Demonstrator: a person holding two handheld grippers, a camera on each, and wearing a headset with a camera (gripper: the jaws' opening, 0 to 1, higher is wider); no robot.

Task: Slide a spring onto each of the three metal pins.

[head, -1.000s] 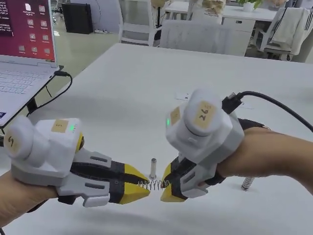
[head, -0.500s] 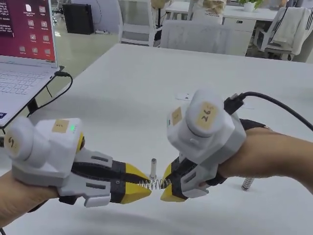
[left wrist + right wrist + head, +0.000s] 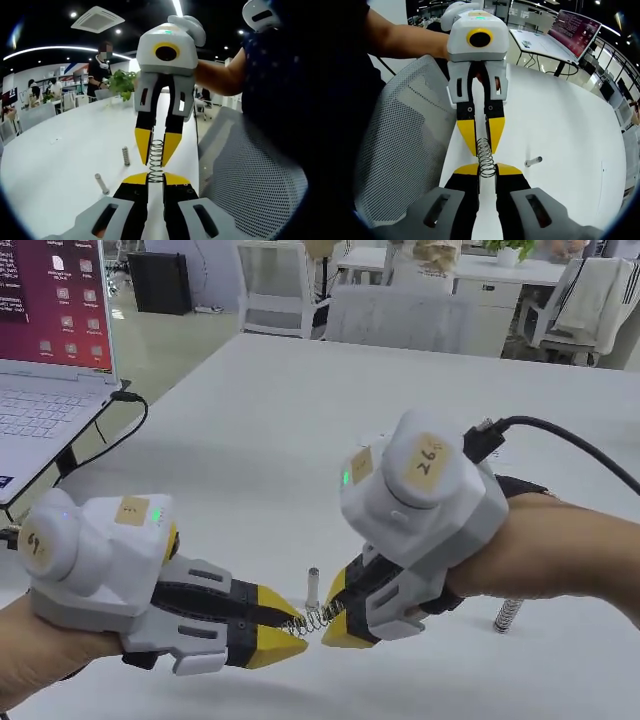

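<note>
Table, white, lies beneath both tools. Left hand-held gripper and right hand-held gripper each pinch one end of a spring, jaws nearly closed, just in front of a bare upright pin.

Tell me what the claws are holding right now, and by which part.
One spring, held between the two. The left claw grips one end and the right claw grips the other.

left claw yellow-black | right claw yellow-black | spring silver | pin grey | table white
</note>
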